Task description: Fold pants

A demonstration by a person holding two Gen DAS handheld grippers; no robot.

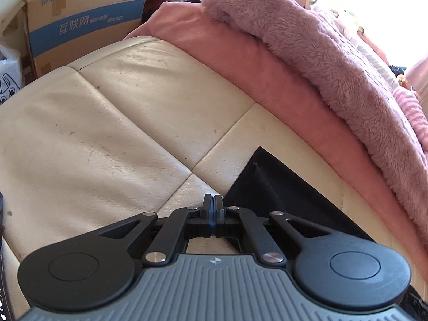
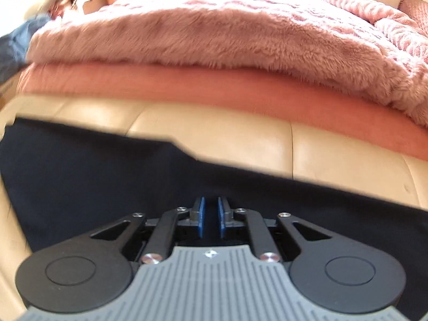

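Note:
The black pants (image 2: 112,176) lie flat on a cream leather sofa seat (image 1: 112,123). In the left wrist view only a corner of the pants (image 1: 275,187) shows, to the right of my left gripper (image 1: 213,200). The left gripper is shut with nothing between its pads and sits over bare leather at the cloth's edge. My right gripper (image 2: 211,206) hovers over the middle of the pants, its blue pads (image 2: 201,214) a small gap apart, holding nothing. The right wrist view is blurred.
A pink cushion (image 1: 240,53) and a fluffy mauve blanket (image 1: 321,53) are piled along the sofa's back, just beyond the pants. A cardboard box (image 1: 80,24) and plastic bags (image 1: 10,75) stand past the sofa's far left end.

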